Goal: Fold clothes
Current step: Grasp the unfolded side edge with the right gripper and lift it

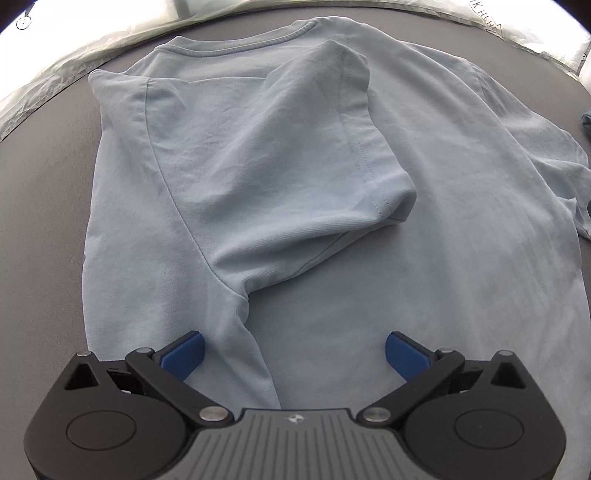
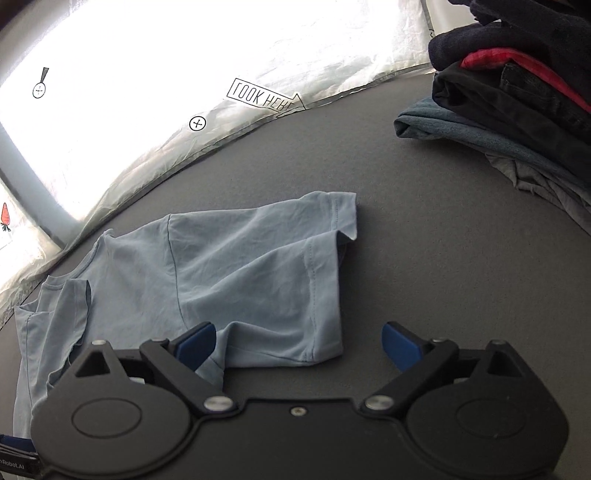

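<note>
A light blue T-shirt (image 1: pixel 369 295) lies spread flat on a grey table (image 1: pixel 44 229), its collar (image 1: pixel 280 35) toward twelve o'clock in the left wrist view. One sleeve (image 1: pixel 295 140) is folded inward across the chest, its hemmed cuff ending near the shirt's middle at about three o'clock of the fold. The other sleeve (image 2: pixel 280 273) lies stretched out to the side on the bare table, seen in the right wrist view with its cuff running from one o'clock down to five o'clock.

The left gripper (image 1: pixel 294 354) hovers over the shirt's body at six o'clock, jaws spread wide, blue pads (image 1: pixel 184 354) apart with nothing between them. The right gripper (image 2: pixel 298 347) sits just beside the outstretched sleeve, also wide open; its left pad (image 2: pixel 195 345) is over the sleeve's lower edge, the other above bare table.

At two o'clock in the right wrist view, well apart from the shirt, stands a stack of folded clothes (image 2: pixel 517 96) in dark, red and blue tones. Crinkled white sheeting (image 2: pixel 221 55) printed with small marks borders the table's far edge.
</note>
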